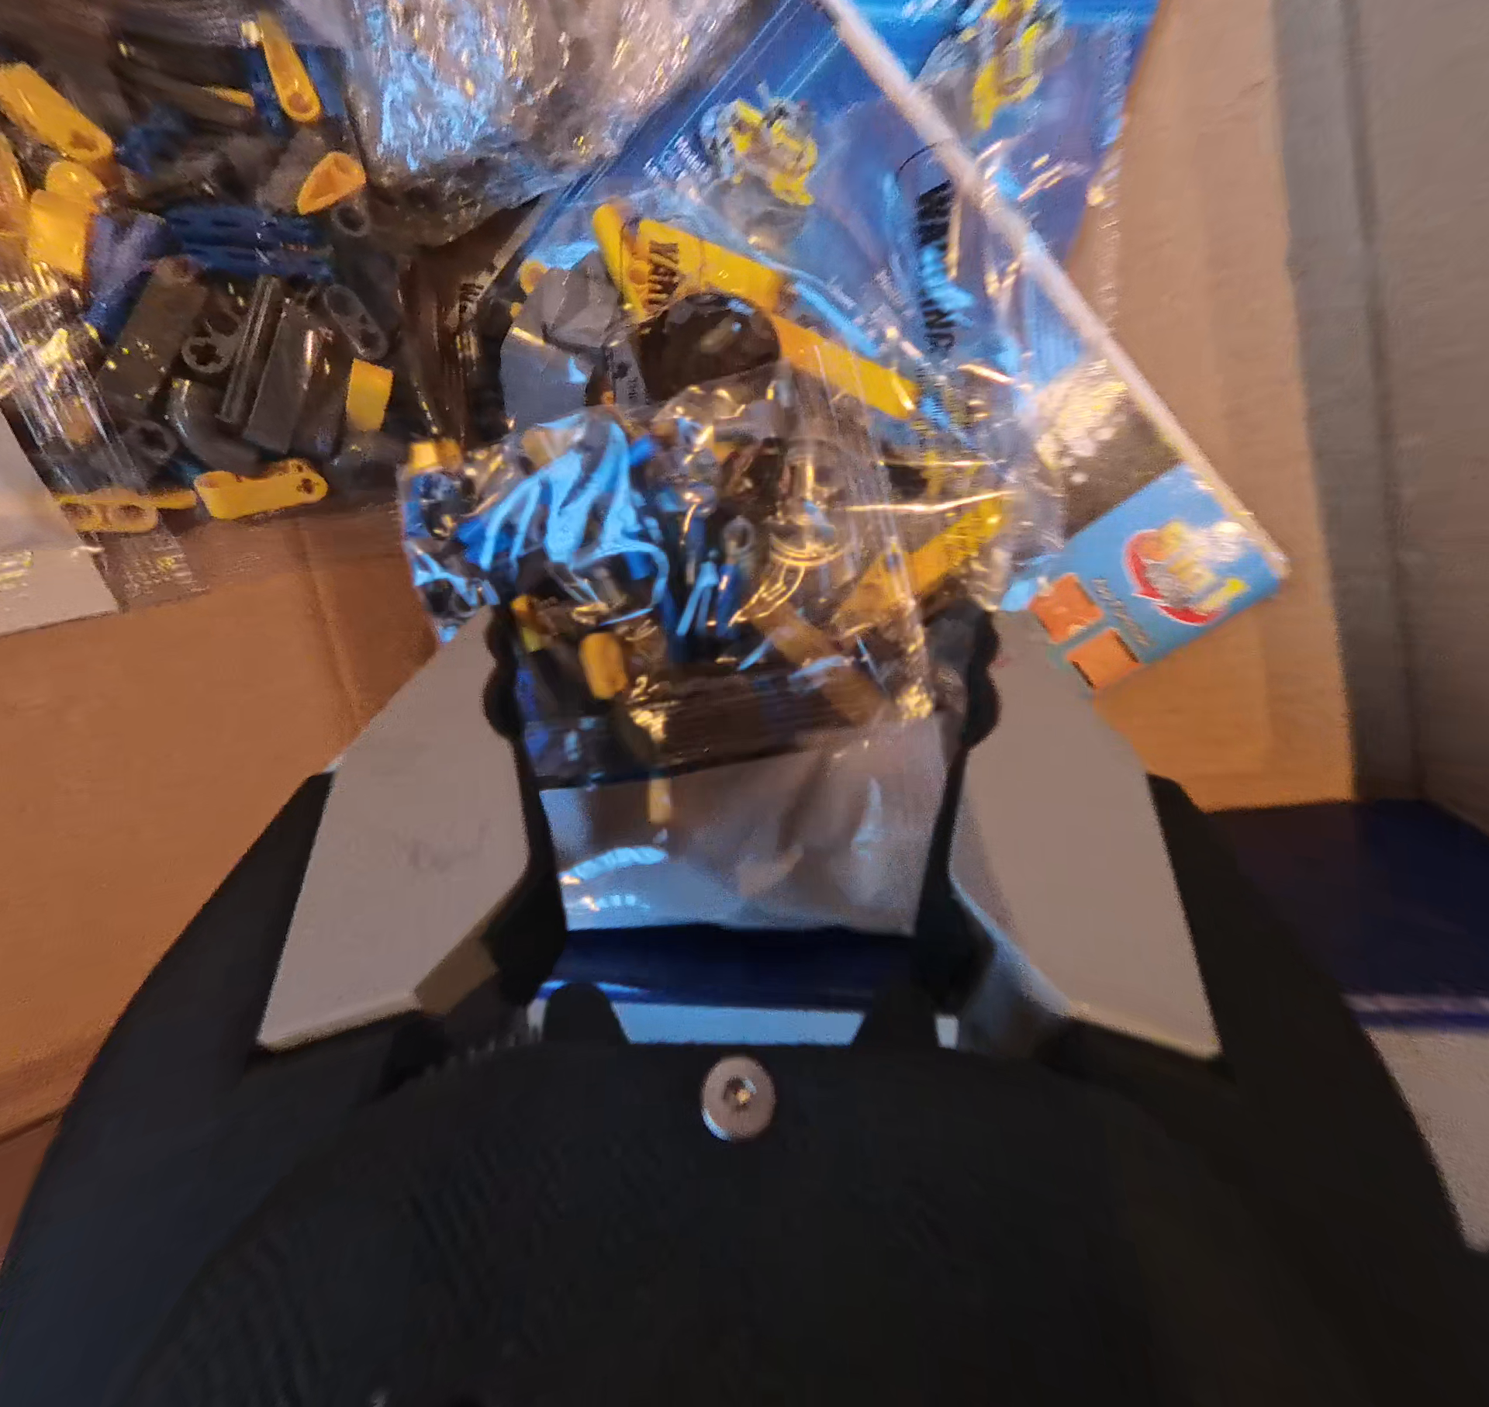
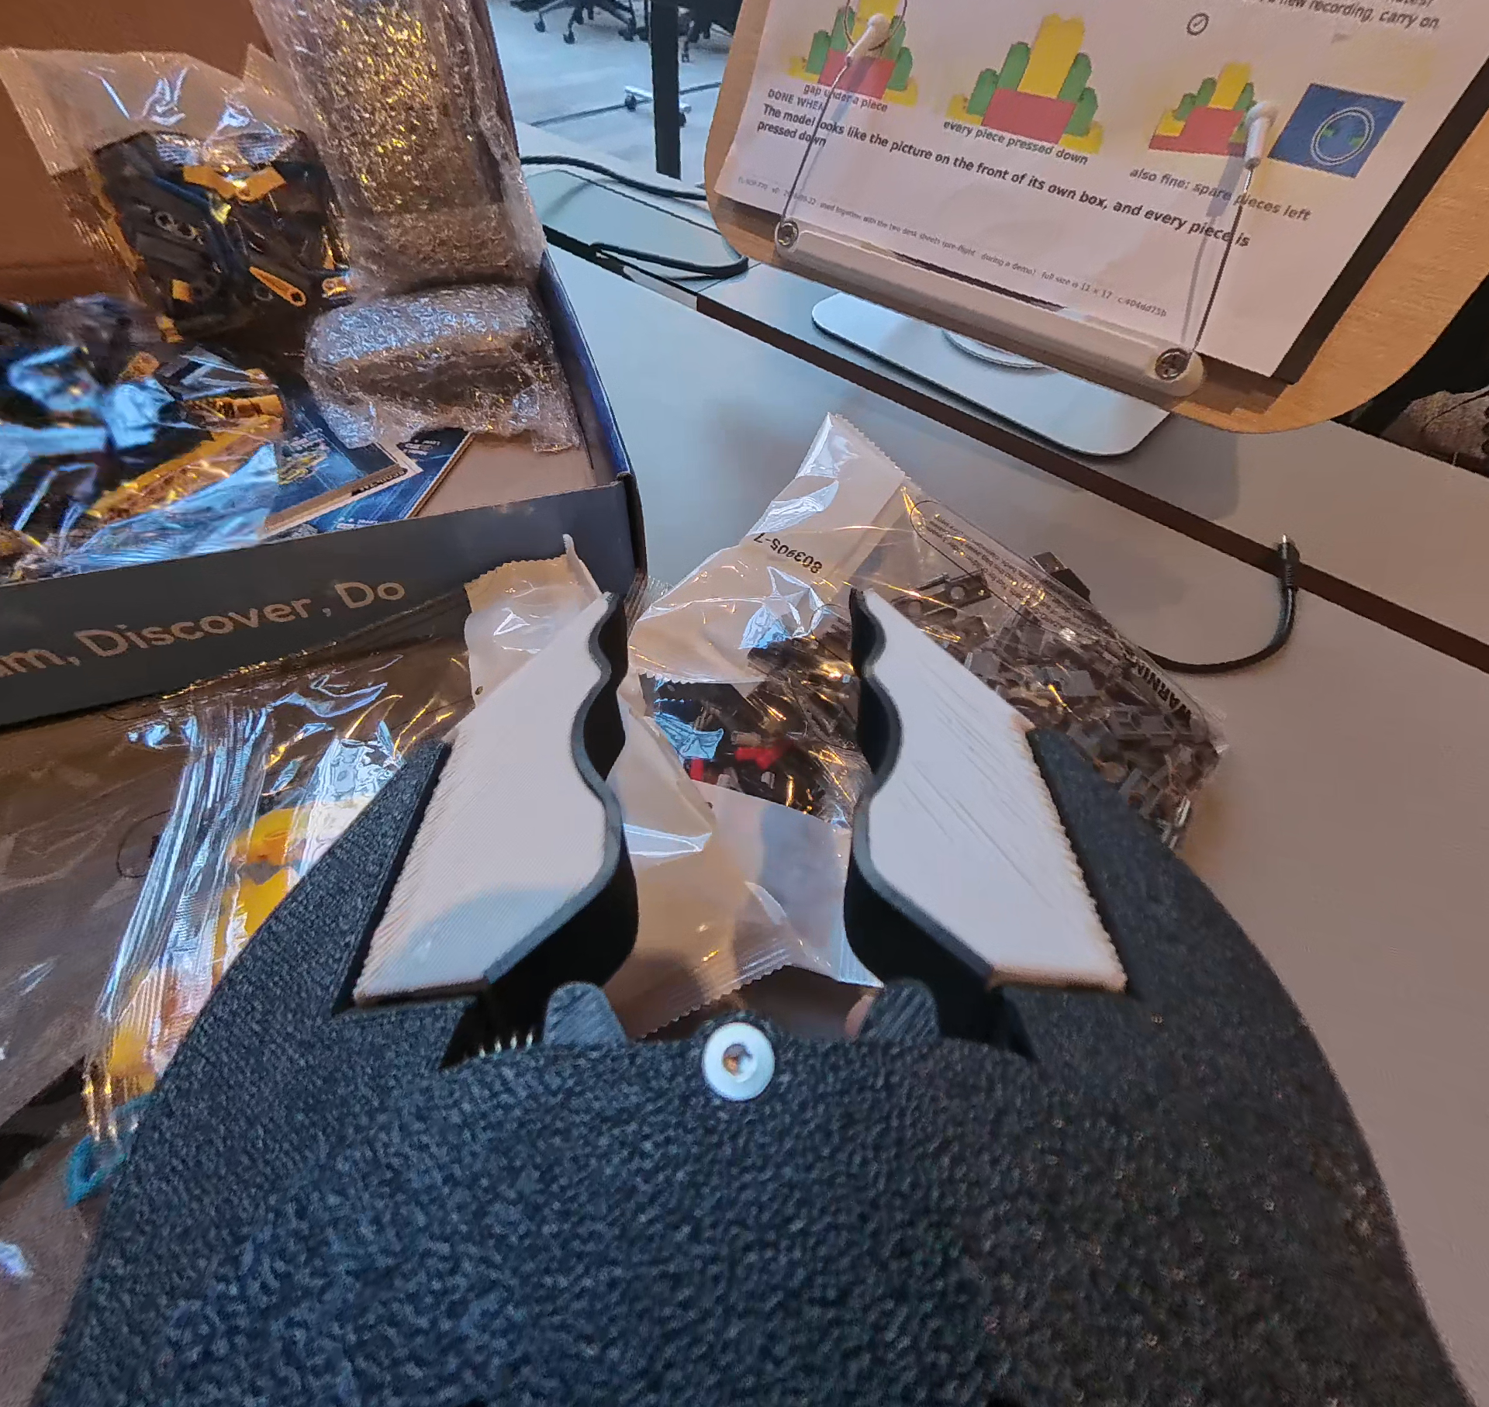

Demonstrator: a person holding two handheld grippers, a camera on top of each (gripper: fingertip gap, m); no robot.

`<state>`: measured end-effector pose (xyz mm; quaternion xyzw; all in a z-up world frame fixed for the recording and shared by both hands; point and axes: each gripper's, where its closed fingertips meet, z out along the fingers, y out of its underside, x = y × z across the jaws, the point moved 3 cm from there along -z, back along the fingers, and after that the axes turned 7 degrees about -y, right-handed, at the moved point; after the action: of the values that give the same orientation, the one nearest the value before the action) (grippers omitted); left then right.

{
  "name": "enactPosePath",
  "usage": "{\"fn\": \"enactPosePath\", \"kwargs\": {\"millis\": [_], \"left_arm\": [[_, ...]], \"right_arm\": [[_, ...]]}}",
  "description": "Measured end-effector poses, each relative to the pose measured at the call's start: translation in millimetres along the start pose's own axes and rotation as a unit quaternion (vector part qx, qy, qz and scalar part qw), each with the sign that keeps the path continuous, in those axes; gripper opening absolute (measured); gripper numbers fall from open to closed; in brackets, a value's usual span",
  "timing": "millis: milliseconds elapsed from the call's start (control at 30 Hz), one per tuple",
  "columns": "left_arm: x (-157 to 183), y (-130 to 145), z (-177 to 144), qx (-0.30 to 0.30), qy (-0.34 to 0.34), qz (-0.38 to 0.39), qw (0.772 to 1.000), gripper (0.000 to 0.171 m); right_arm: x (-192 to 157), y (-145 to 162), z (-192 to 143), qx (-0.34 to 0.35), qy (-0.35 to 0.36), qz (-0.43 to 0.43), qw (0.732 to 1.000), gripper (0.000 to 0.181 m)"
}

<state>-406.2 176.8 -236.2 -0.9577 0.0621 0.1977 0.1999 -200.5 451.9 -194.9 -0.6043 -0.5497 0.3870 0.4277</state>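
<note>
Reaching into the cardboard box [image 1: 1209, 401], the left gripper [image 1: 737, 667] is seen with jaws spread around a clear bag of yellow and blue parts [image 1: 693, 562]. The right gripper [image 2: 737, 643] is held open over a clear bag of dark parts [image 2: 926, 667] on the grey table [image 2: 1329, 925], its length running forward and rightward.

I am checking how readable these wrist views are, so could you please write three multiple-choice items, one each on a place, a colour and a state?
1. Where do the bubble-wrapped bundles sit?
A. inside the open box
B. on the document stand
C. on the floor

2. Which colours are the parts in the bag at the left gripper?
A. red and green
B. yellow, blue and black
C. white only

3. How do the right gripper jaws stand?
A. shut tight
B. apart over a clear bag of dark parts
C. out of view

Answers: 1 A, they stand within the box walls; 2 B, those colours show through the plastic; 3 B, a gap shows between them.
</note>
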Motion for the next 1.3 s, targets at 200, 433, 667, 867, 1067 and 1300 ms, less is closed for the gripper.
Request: {"fn": "enactPosePath", "kwargs": {"millis": [200,433,667,867,1067,1300], "left_arm": [[-2.5,0.2,4.7,-0.028,0.007,0.016,0.999,0.114],[-8.6,-0.8,-15.7,-0.001,0.026,0.004,1.0,0.064],[-36.0,-8.3,-49.0,0.065,-0.033,-0.004,0.997,0.019],[-55.7,-26.1,-85.9,0.177,-0.029,-0.068,0.981,0.014],[-43.9,-64.2,-110.0,0.309,0.095,-0.154,0.934,0.006],[12.4,-115.2,-122.3,0.373,0.318,-0.165,0.856,0.006]], "right_arm": [[0.5,1.9,0.9,-0.005,0.003,-0.003,1.0,0.053],[-1.8,0.0,0.0,-0.005,0.002,-0.01,1.0,0.049],[0.3,5.1,2.1,-0.015,0.006,-0.013,1.0,0.046],[-0.8,6.9,4.1,-0.021,0.005,-0.016,1.0,0.044],[-9.6,7.3,7.1,-0.023,-0.017,-0.019,0.999,0.045],[-69.3,-14.3,3.1,0.047,-0.229,0.028,0.972,0.077]]}}
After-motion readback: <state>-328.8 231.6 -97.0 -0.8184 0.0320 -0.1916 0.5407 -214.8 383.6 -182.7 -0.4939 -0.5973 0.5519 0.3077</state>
